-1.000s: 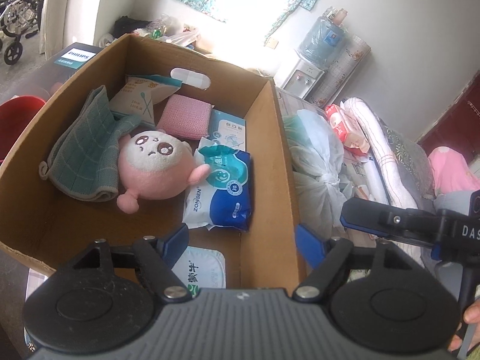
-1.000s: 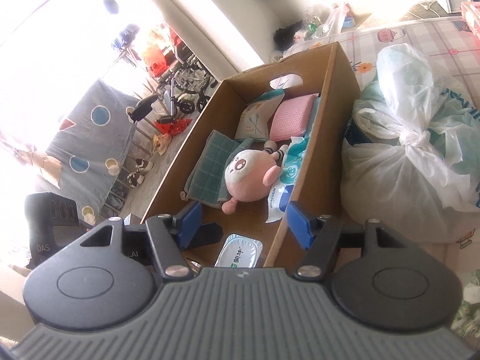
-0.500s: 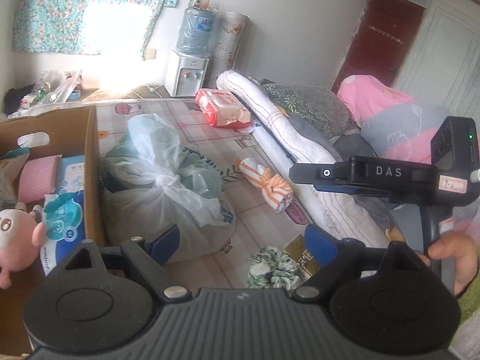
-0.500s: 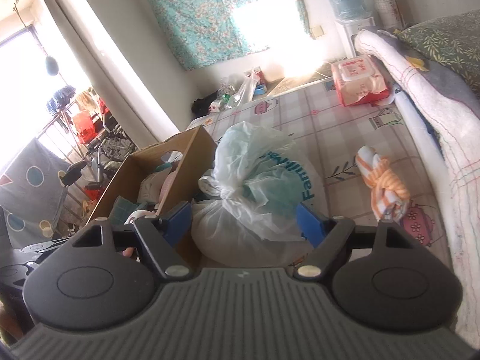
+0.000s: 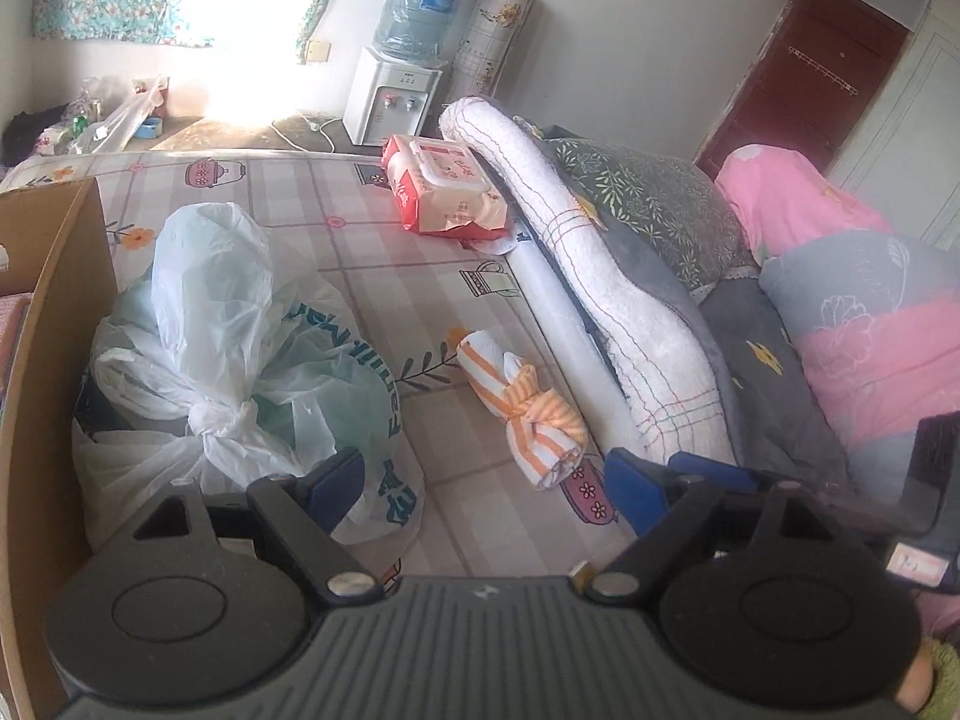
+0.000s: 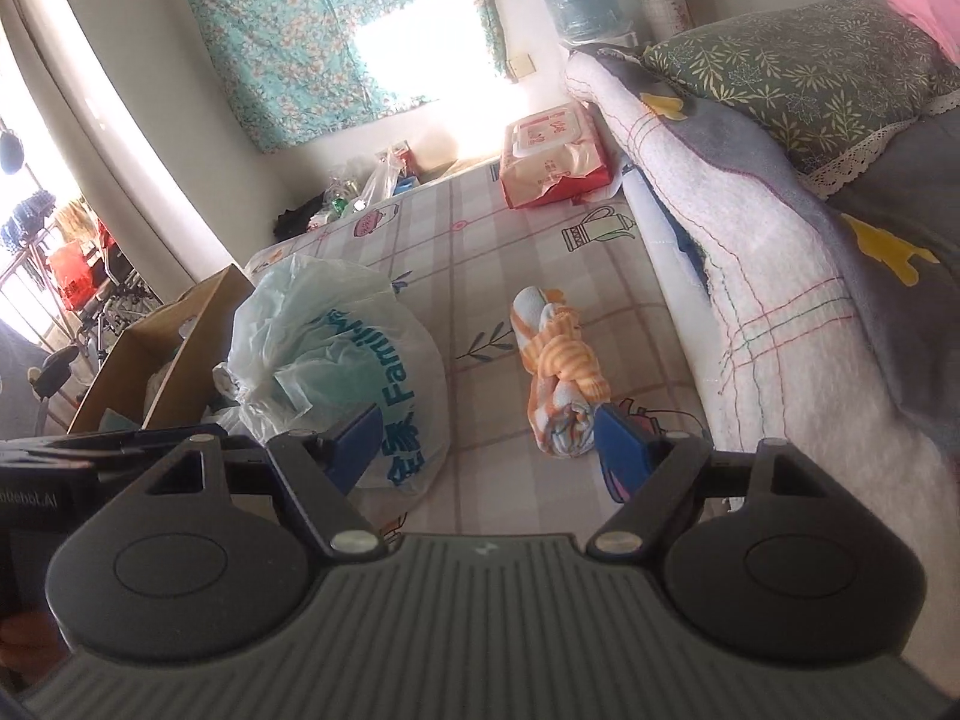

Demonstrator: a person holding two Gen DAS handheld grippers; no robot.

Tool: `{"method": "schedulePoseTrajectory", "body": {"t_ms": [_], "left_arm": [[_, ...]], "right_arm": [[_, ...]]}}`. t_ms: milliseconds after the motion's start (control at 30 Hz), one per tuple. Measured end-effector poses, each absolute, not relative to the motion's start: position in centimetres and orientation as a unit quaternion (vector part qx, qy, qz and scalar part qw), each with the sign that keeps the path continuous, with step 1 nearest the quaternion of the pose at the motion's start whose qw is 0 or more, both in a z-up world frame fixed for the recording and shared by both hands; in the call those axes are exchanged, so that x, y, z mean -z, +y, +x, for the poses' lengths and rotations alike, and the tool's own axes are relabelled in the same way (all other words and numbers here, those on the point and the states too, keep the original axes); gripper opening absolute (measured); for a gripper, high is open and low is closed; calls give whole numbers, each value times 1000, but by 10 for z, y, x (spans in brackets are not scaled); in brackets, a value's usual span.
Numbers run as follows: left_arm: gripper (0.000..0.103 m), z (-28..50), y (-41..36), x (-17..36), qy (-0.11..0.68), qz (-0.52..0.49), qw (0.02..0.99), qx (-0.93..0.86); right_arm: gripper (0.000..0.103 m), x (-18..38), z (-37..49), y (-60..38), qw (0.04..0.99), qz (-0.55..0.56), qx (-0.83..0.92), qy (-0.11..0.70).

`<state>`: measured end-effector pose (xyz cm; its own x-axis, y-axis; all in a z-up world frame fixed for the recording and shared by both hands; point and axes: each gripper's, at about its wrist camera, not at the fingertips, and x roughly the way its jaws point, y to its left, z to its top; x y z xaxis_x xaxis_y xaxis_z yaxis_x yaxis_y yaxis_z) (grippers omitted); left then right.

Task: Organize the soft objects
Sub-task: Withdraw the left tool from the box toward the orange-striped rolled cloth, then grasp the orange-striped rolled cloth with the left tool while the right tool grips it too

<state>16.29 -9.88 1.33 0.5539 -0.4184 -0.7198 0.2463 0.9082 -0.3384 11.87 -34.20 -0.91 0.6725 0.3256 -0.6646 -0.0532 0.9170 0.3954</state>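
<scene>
A knotted orange-and-white striped towel (image 5: 522, 408) (image 6: 561, 378) lies on the checked mattress (image 5: 372, 240), beside a rolled white blanket (image 5: 600, 276). My left gripper (image 5: 486, 486) hovers just short of the towel; its jaws are closing with nothing between them. My right gripper (image 6: 489, 441) stands open and empty, its right fingertip close to the towel's near end. A tied translucent plastic bag (image 5: 240, 348) (image 6: 336, 348) sits against the cardboard box (image 5: 42, 330) (image 6: 168, 336) at the left.
A red pack of wipes (image 5: 444, 186) (image 6: 552, 156) lies at the far end of the mattress. Pillows and a pink quilt (image 5: 798, 210) pile up on the right. A water dispenser (image 5: 396, 90) stands by the far wall.
Both views have swung right, from the box's inside to the mattress. Both grippers' jaws stand wider than a second ago. The striped towel is now close ahead of both.
</scene>
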Motion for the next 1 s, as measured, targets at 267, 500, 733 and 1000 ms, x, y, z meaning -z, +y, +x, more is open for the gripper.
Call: {"method": "schedulePoseTrajectory", "body": {"t_ms": [267,500,733,1000], "left_arm": [[82,232,-142,14,491,-128,842,186],[78,262,-170,56,550,-149,801,184],[68,269,-180,83,587,-146,777,172],[48,254,-174,73,587,-154,773,186]], "right_arm": [[73,46,168,-337,901,142,-90,401],[40,92,207,-342,868,175,-96,455],[33,100,192,-344,850,231,-108,461],[30,96,168,-345,844,282,-107,444]]}}
